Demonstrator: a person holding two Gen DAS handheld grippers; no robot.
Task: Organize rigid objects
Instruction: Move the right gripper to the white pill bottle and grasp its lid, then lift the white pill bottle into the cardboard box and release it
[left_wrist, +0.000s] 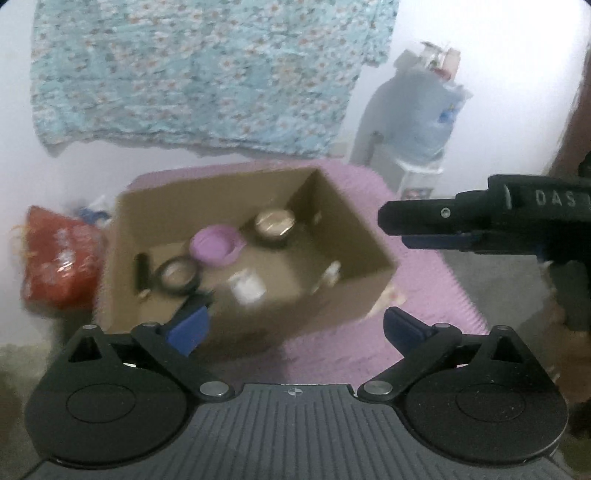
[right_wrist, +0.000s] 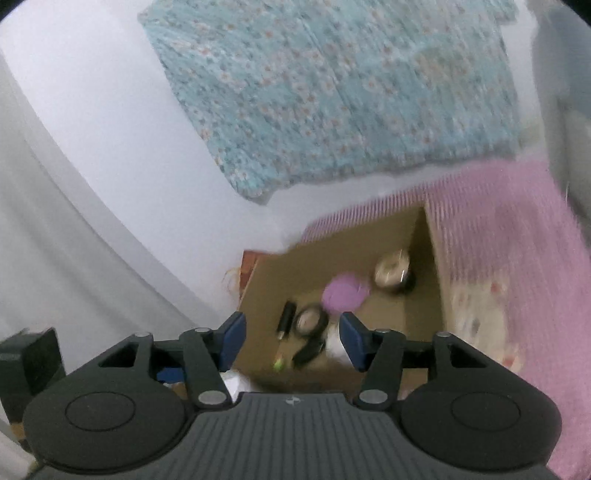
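though blurred, cardboard box (left_wrist: 343, 236) holds purple lid (left_wrist: 216, 249), jars indistinct.

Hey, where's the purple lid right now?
The purple lid lies inside the cardboard box near its middle, in both wrist views. It sits between the silver-topped jar toward the far corner and the black-rimmed round tin nearer the camera.

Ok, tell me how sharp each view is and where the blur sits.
Left wrist view: the cardboard box and its contents smear with motion blur, while the left gripper stays crisp. Right wrist view: the pink mat streaks heavily; fisheye bends the wall edges.
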